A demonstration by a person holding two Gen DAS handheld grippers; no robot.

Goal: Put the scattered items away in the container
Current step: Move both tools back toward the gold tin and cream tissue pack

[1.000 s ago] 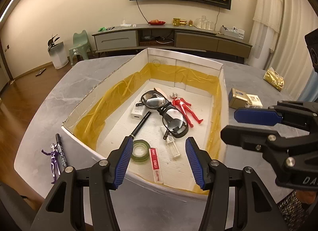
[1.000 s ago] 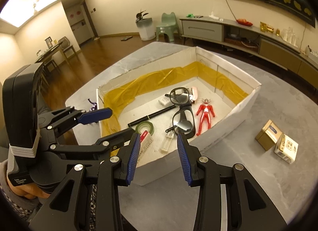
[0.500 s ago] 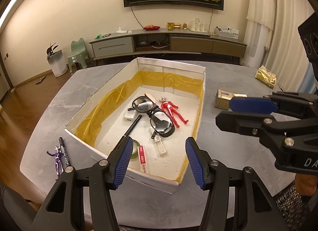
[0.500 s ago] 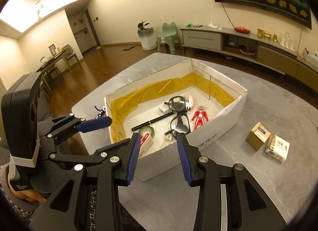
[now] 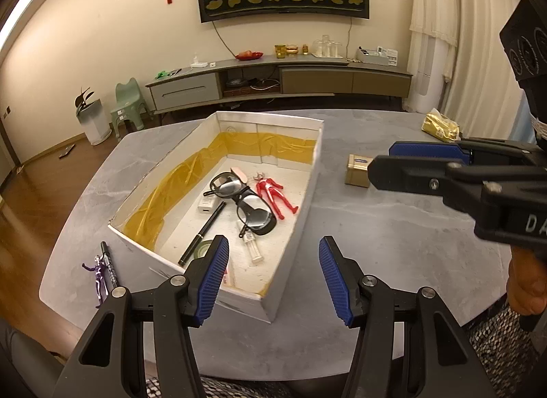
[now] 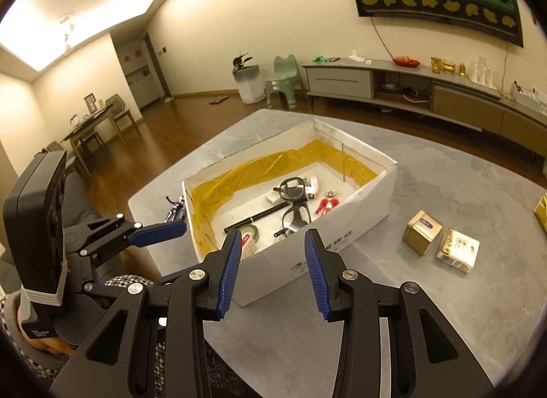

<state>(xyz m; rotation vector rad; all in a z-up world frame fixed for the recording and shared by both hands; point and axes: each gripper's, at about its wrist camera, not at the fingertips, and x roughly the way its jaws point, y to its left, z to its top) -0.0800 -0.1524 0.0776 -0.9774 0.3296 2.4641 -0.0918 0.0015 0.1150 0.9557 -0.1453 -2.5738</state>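
A white cardboard box (image 5: 301, 223) (image 6: 342, 234) with yellow lining stands on the grey table. Inside lie black glasses (image 5: 244, 199) (image 6: 295, 206), a red figure (image 5: 275, 194) (image 6: 327, 206), a black pen (image 5: 203, 232), a green tape roll (image 5: 201, 248) and a small vial (image 5: 253, 249). Outside, left of the box, lie a purple figure (image 5: 98, 275) and a black marker (image 5: 108, 266). A gold tin (image 6: 422, 232) (image 5: 357, 175) and a white carton (image 6: 458, 250) sit to the right. My left gripper (image 5: 271, 276) is open above the box's near corner. My right gripper (image 6: 271, 269) is open, nothing in it.
A gold foil packet (image 5: 441, 127) lies at the table's far right edge. Grey tabletop (image 6: 427, 302) stretches right of the box. Beyond the table stand a low TV cabinet (image 5: 280, 81), a green chair (image 5: 128, 104) and a bin (image 5: 90, 121). A hand (image 5: 524, 288) holds the right gripper.
Both grippers have drawn back and up from the box, which now looks smaller and farther. Both stay open and nothing was picked up.
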